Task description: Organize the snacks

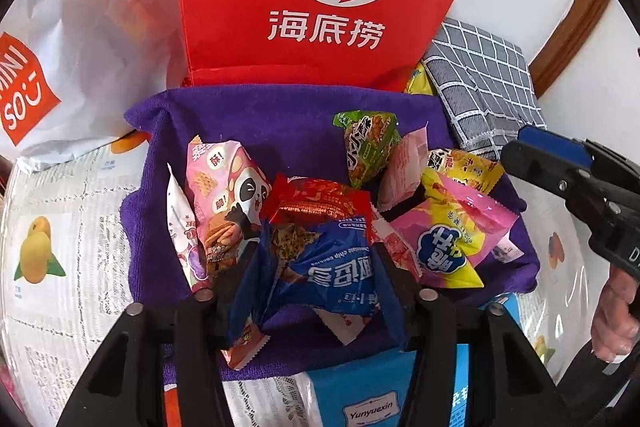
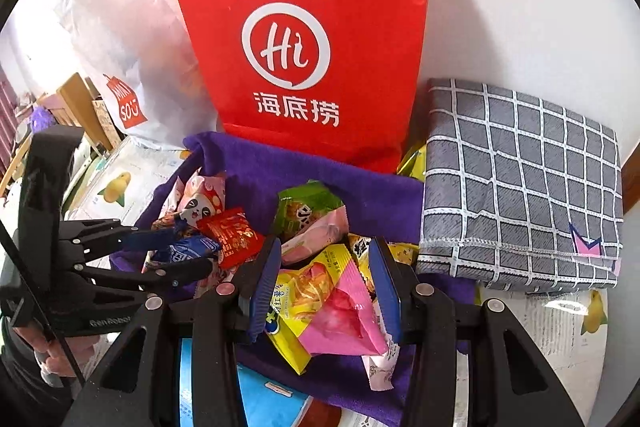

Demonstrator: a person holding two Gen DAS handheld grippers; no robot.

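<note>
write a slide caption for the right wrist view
Right gripper straddles a pink-and-yellow snack packet on the purple towel, red Haidilao bag behind.
</note>
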